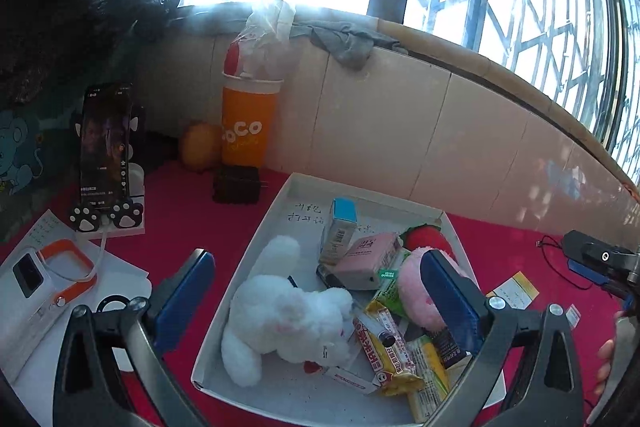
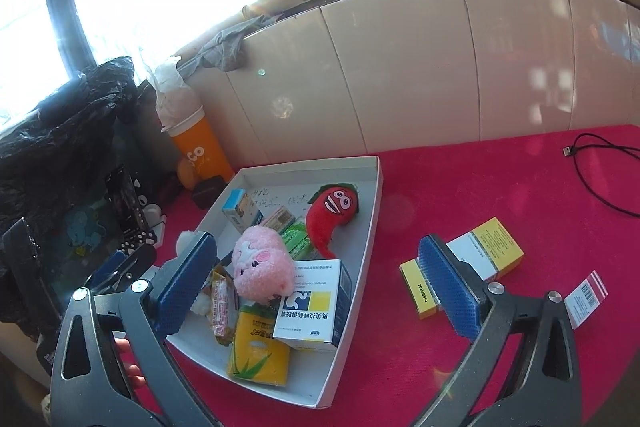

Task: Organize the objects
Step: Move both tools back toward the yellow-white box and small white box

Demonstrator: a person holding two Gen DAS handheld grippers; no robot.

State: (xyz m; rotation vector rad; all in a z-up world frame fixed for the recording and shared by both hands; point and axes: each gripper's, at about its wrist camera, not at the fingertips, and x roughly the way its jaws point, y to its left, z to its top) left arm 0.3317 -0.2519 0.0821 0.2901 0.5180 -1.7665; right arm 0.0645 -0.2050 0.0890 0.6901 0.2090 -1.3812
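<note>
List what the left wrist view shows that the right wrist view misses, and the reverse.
Left only: the white plush in full, the power bank and the notes.
Right only: the yellow box outside the tray, a black cable, and the blue-and-yellow medicine box.
Both: the tray, pink plush, red plush, orange cup, phone.

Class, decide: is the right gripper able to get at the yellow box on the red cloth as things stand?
Probably yes. The right gripper is open and empty, and the yellow box lies alone on the red cloth outside the tray, with nothing on it.
</note>
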